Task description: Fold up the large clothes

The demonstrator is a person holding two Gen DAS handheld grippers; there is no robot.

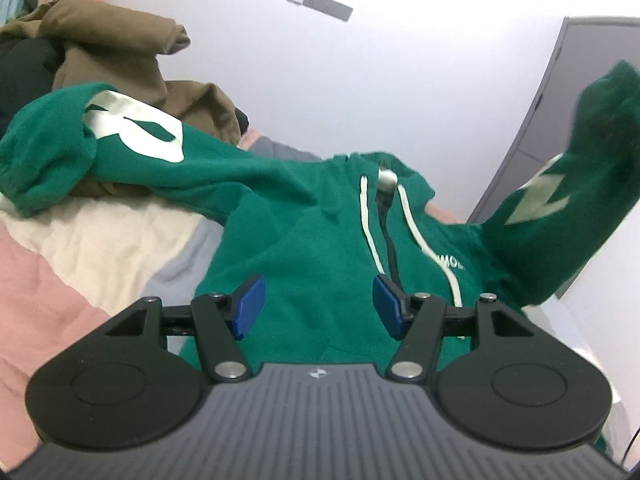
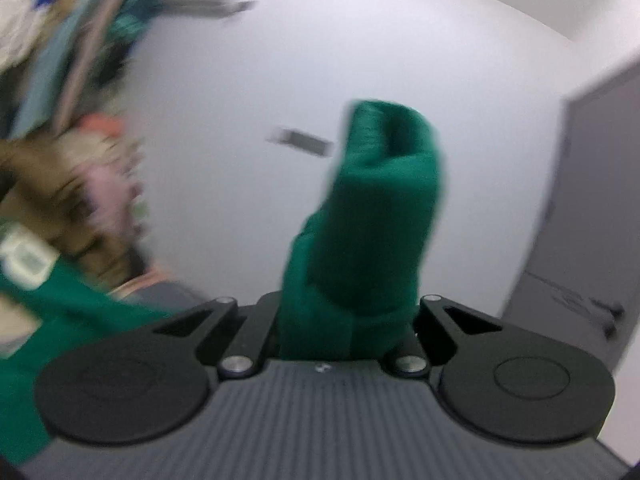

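A green zip hoodie (image 1: 304, 240) is seen spread front-up on a bed (image 1: 60, 264) covered in pink, cream and grey patches. In the left wrist view, the left gripper (image 1: 319, 306) is held over the lower front of the hoodie with its blue-padded fingers (image 1: 250, 306) set moderately wide; nothing is clamped between them, and green cloth is seen in the gap beyond. The zip and the two white drawcords (image 1: 370, 232) run just ahead of the right-hand finger. One sleeve, marked with a white letter, is stretched away to the left of the fingers and rests on a brown garment (image 1: 120, 40). The other sleeve (image 1: 580, 184) is lifted off the bed, far to the right of the fingers.

In the right wrist view, which is blurred, the right gripper (image 2: 344, 336) is closed on the cuff end of that raised sleeve (image 2: 380, 200); the finger pads are hidden by the cloth, which rises straight ahead of the fingers against a white wall (image 2: 240, 120). A grey door (image 2: 592, 208) is seen to the right of them.
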